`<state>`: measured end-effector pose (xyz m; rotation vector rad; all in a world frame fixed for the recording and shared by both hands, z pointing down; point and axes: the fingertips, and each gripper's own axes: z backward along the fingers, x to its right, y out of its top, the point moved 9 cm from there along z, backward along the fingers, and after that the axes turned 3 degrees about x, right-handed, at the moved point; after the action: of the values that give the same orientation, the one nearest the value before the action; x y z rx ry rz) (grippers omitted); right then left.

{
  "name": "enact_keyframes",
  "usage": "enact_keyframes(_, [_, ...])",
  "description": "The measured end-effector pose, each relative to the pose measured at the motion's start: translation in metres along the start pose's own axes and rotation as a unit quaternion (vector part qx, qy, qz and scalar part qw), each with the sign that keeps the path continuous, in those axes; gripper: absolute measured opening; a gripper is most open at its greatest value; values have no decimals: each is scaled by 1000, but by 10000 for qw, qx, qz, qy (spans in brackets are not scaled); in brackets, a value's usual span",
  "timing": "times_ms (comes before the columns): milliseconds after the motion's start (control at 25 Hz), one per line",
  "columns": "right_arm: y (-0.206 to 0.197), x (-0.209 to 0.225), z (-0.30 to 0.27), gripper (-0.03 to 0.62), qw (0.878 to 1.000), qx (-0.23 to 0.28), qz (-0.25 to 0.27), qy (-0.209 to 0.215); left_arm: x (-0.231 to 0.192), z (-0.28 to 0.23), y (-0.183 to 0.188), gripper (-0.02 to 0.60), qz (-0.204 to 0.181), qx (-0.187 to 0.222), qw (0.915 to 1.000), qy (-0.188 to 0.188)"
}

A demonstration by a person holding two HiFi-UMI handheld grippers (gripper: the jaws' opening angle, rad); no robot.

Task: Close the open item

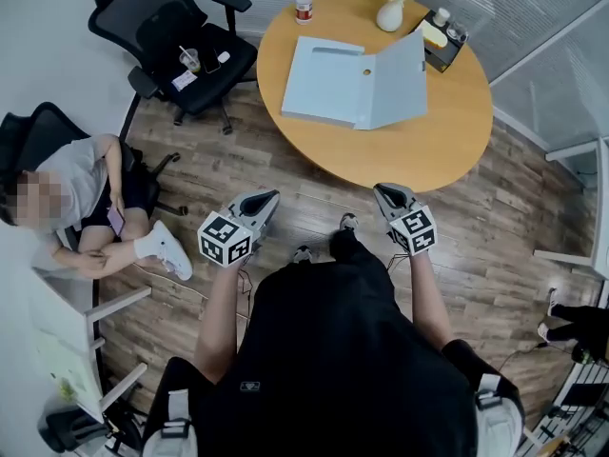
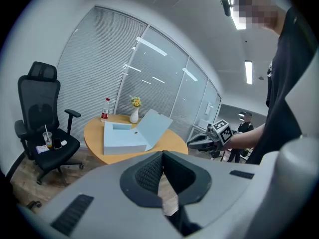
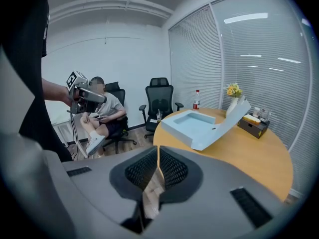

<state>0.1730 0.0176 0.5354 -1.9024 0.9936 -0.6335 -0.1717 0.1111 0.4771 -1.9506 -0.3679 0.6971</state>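
A pale blue box file (image 1: pixel 324 82) lies open on the round wooden table (image 1: pixel 433 150), its lid (image 1: pixel 402 82) standing up at the right side. The left gripper view shows the file (image 2: pixel 121 139) ahead; in the right gripper view it (image 3: pixel 191 124) lies to the right, lid (image 3: pixel 230 122) raised. Both grippers hover over the floor short of the table's near edge, apart from the file. My left gripper (image 1: pixel 265 201) (image 2: pixel 162 156) is shut and empty. My right gripper (image 1: pixel 384 195) (image 3: pixel 158 151) is shut and empty too.
A red-capped bottle (image 1: pixel 304 1), a vase of flowers (image 1: pixel 390 9) and a black tray (image 1: pixel 441 43) stand at the table's far edge. A black office chair (image 1: pixel 181 41) holds a cup and phone. A person (image 1: pixel 90 193) sits at the left.
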Motion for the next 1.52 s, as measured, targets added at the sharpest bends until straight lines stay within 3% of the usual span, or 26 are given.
enact_keyframes(240, [11,76,-2,11,9999,80,-15,61,-1,-68,32,6,-2,223,9997,128])
enact_keyframes(440, [30,155,1,11,9995,309,34,-61,0,-123,68,6,-247,222,9993,181])
enact_keyframes(800, [24,257,-1,11,9997,226,-12,-73,-1,-180,82,6,-42,244,9972,705])
enact_keyframes(1240, [35,282,-35,11,9998,201,-15,-64,-39,-197,98,6,-1,237,9967,782])
enact_keyframes(1520, [46,295,-62,10,9976,28,-311,-618,-101,-214,111,6,17,146,9990,418])
